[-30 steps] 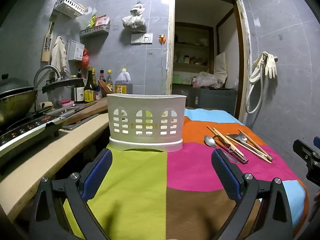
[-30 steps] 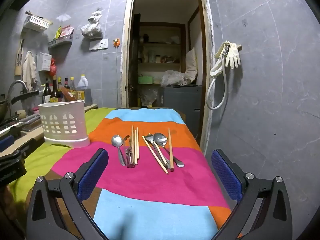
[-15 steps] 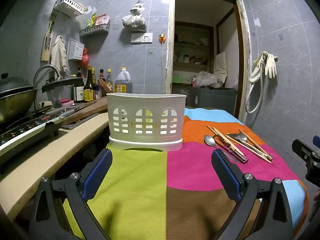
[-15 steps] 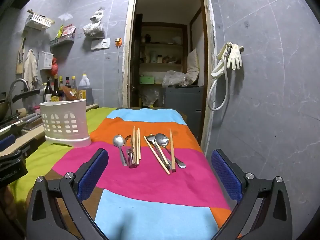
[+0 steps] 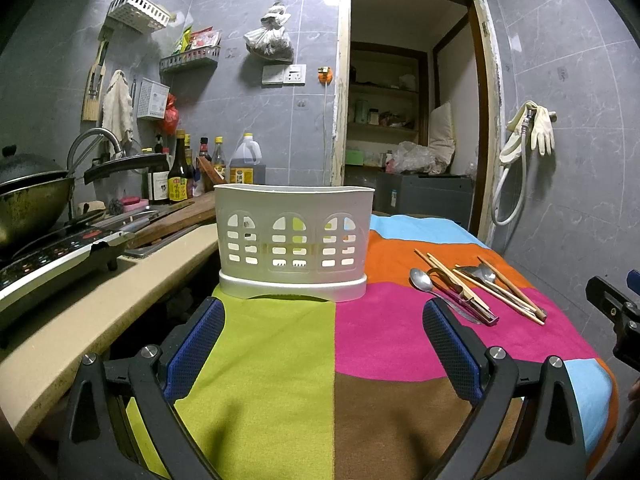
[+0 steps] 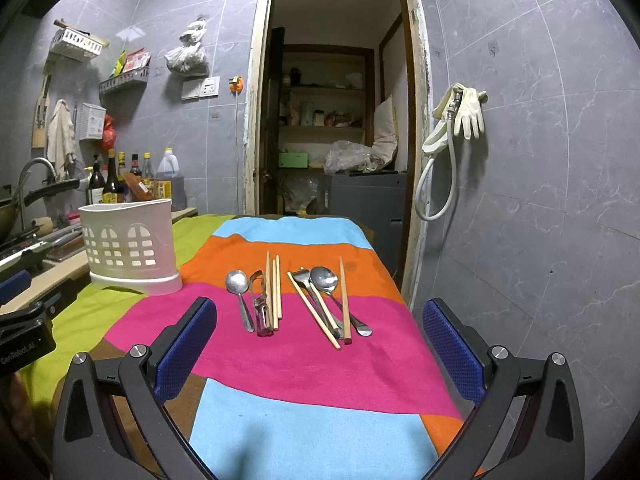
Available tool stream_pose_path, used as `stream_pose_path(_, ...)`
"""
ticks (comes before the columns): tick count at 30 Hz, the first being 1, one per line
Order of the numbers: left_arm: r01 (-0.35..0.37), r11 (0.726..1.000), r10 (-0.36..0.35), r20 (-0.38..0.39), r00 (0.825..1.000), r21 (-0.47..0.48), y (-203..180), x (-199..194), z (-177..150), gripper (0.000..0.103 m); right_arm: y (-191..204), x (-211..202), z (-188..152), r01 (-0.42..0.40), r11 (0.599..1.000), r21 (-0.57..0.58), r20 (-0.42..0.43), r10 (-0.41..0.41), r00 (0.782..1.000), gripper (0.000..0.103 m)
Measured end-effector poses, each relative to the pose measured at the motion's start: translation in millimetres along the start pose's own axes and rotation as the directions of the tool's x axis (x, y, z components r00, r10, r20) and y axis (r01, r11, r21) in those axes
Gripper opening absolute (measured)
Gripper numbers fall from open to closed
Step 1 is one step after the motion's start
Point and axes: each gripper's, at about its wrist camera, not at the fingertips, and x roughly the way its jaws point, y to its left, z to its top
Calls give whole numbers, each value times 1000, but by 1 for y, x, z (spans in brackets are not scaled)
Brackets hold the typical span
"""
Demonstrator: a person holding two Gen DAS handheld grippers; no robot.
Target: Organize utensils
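Observation:
A white slotted utensil holder [image 5: 292,240] [image 6: 130,246] stands upright on the striped cloth, straight ahead of my left gripper [image 5: 324,344], which is open and holds nothing. Right of the holder lie loose utensils in two clusters: a spoon [image 6: 239,292], a peeler [image 6: 260,308] and chopsticks [image 6: 274,288], then a fork, another spoon [image 6: 326,282] and more chopsticks [image 6: 344,300]. My right gripper [image 6: 320,344] hangs open short of them, empty. In the left wrist view the same utensils [image 5: 472,288] lie at the right.
The multicoloured cloth [image 6: 304,364] covers the table. Left of it runs a counter [image 5: 80,320] with a stove, a wok [image 5: 28,204], a chopping board and bottles [image 5: 180,176]. A doorway [image 6: 332,120] opens beyond the table; a tiled wall with hanging gloves [image 6: 464,114] is at right.
The right gripper has edged slightly forward toward the utensils; the left gripper has barely moved. Both stay open.

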Motion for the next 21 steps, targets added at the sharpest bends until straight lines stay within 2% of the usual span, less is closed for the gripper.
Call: stream_pose_path(21, 0, 1000, 0, -4, 1000, 0, 2, 3, -2, 97, 0, 1, -1, 0, 1000, 1, -3, 0, 1000, 103)
